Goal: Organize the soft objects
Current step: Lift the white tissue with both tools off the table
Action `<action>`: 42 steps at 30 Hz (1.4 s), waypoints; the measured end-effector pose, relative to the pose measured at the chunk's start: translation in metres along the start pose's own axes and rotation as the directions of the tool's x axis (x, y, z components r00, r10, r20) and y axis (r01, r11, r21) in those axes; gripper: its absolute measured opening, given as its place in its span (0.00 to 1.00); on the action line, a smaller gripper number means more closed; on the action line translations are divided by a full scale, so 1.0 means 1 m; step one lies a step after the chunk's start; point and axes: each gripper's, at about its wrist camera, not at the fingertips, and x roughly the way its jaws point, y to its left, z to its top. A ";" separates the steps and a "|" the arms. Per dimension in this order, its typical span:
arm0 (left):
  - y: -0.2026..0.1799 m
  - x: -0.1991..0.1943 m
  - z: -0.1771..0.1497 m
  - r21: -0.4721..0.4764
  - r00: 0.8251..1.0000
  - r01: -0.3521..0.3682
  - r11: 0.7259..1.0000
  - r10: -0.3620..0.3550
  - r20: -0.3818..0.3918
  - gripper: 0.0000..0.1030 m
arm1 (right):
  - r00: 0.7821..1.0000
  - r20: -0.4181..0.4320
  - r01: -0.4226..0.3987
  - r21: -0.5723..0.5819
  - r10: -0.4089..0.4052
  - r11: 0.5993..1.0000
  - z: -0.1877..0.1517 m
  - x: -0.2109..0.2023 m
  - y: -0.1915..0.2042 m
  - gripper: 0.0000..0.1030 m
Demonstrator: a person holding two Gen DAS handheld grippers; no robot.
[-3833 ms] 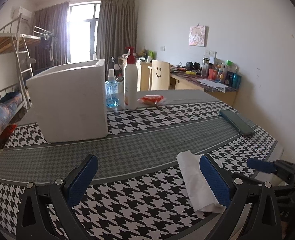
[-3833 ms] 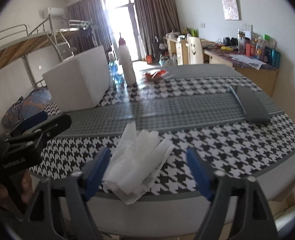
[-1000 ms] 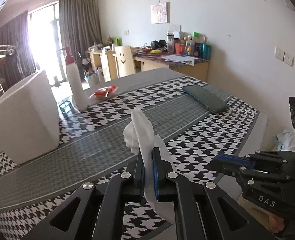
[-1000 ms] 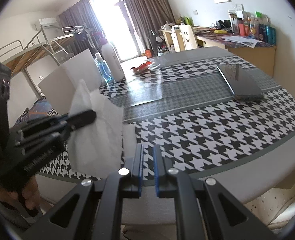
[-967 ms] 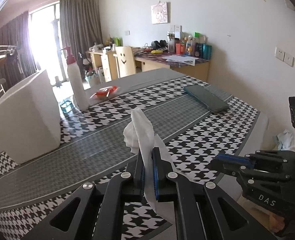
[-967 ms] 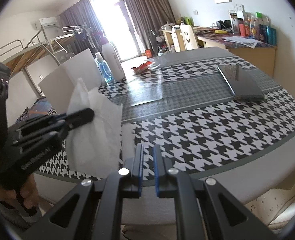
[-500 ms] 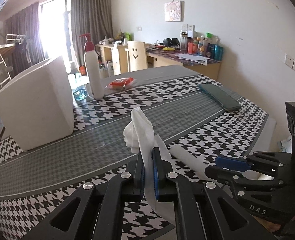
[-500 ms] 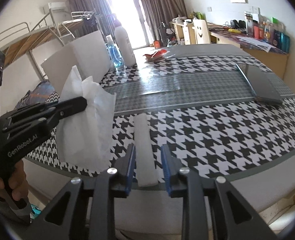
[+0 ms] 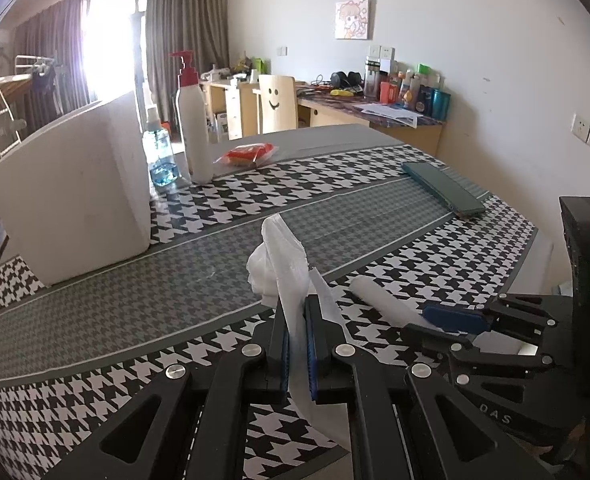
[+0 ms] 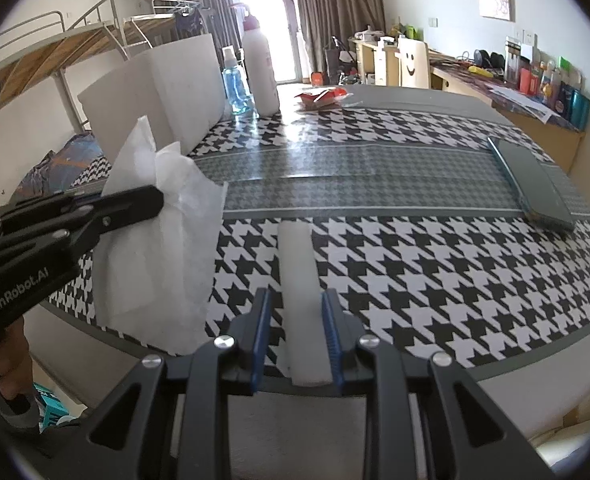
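My left gripper (image 9: 297, 322) is shut on a white tissue sheet (image 9: 283, 264) and holds it above the near edge of the houndstooth table; the sheet (image 10: 159, 236) hangs from it in the right wrist view. A folded white tissue strip (image 10: 301, 292) lies flat at the table's front edge. My right gripper (image 10: 297, 316) is open with one finger on each side of the strip, not closed on it. It shows from the side in the left wrist view (image 9: 453, 318), above the strip (image 9: 379, 300).
A white foam box (image 9: 75, 184) stands at the left. Behind it are a blue bottle (image 9: 159, 152), a white pump bottle (image 9: 193, 124) and a red packet (image 9: 247, 154). A dark green case (image 9: 443, 192) lies at the right. The table edge (image 10: 495, 376) is close.
My right gripper has opened from shut and now straddles the folded strip it let go of on the table. My left gripper keeps its hold on the lifted sheet.
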 end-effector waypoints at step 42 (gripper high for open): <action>0.022 -0.028 0.007 -0.023 0.997 -0.025 0.999 0.027 0.078 0.07 | 0.995 0.102 -0.014 0.028 0.011 1.000 0.036 -0.023 0.005 0.20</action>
